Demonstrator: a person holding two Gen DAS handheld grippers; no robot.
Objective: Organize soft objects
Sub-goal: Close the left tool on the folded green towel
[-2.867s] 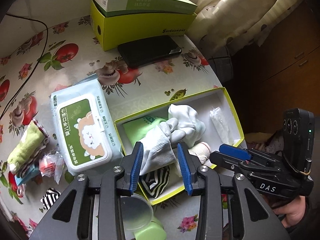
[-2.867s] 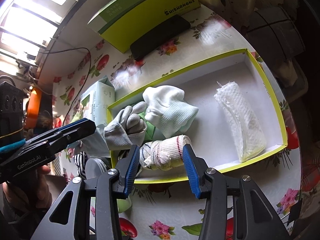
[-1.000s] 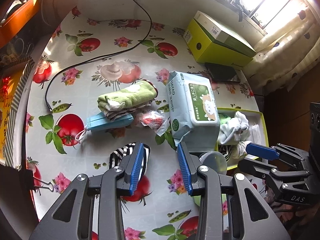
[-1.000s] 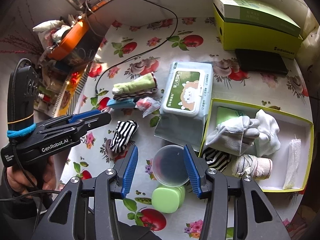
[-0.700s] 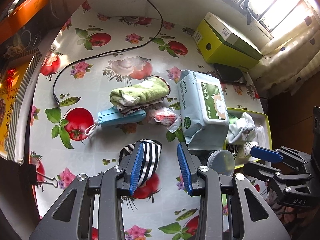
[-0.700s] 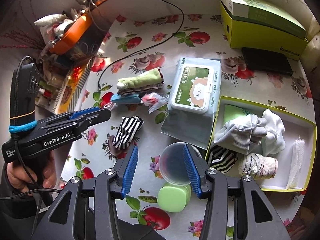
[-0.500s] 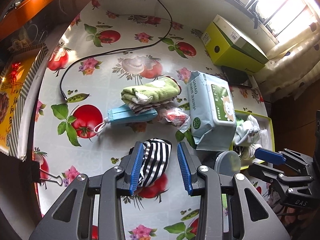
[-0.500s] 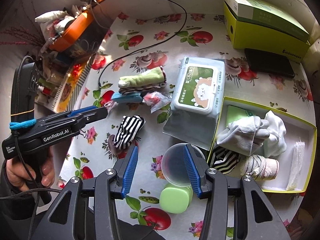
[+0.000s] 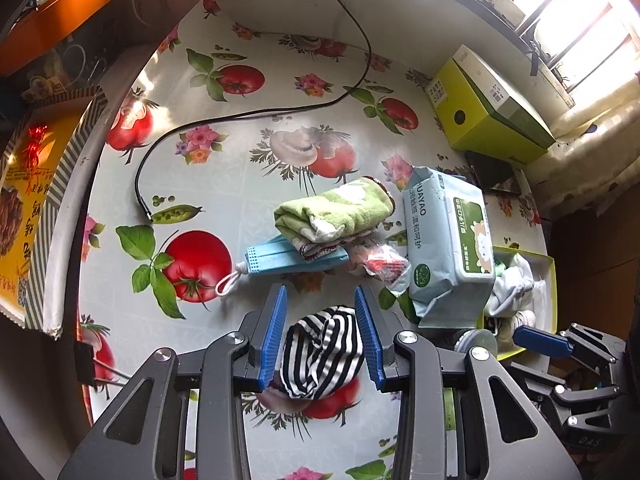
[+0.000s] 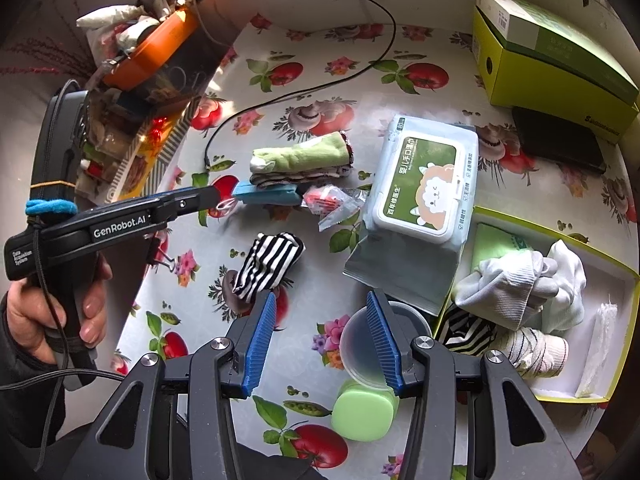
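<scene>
On the table (image 10: 400,80), striped sock (image 10: 268,264) lies diagonally.

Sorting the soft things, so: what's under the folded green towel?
Under the folded green towel a striped cloth edge shows, and one end of the blue face mask is tucked beneath. What else lies underneath is covered.

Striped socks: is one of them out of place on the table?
Yes. One striped sock lies alone on the tablecloth, while its match is already in the yellow tray. The left gripper, open, straddles the loose one.
</scene>
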